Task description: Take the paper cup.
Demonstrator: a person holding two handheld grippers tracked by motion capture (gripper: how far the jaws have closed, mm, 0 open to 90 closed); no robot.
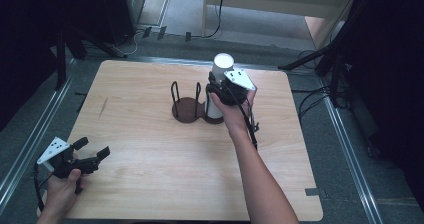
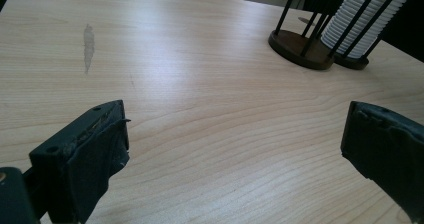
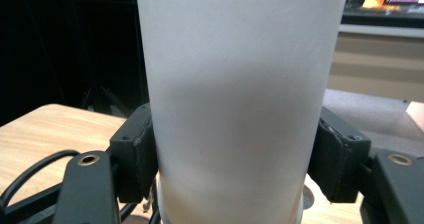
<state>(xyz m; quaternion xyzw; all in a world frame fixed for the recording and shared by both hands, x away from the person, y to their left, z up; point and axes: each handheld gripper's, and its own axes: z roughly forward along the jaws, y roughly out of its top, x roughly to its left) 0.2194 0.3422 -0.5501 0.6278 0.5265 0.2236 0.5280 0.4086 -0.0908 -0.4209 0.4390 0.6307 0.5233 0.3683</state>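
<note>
One table (image 1: 150, 134), one two-bay holder (image 1: 186, 108), one cup stack, two grippers.
The right gripper (image 1: 223, 90) had its fingers clamped on the white cup stack (image 1: 220, 66) above the holder's right bay; the left gripper (image 1: 92, 151) hovered empty, fingers wide apart.

The white cup (image 3: 235, 104) runs off the right gripper view's top and bottom, hiding the stack beneath it.

— Where does the high view sit?
— Above the near edge, facing forward and down over the whole table (image 1: 150, 134).
— And the gripper views?
— The left skims low across the wood toward the cup rack (image 2: 320, 39), also seen from above; the right presses close against a white cup (image 3: 235, 94).
</note>
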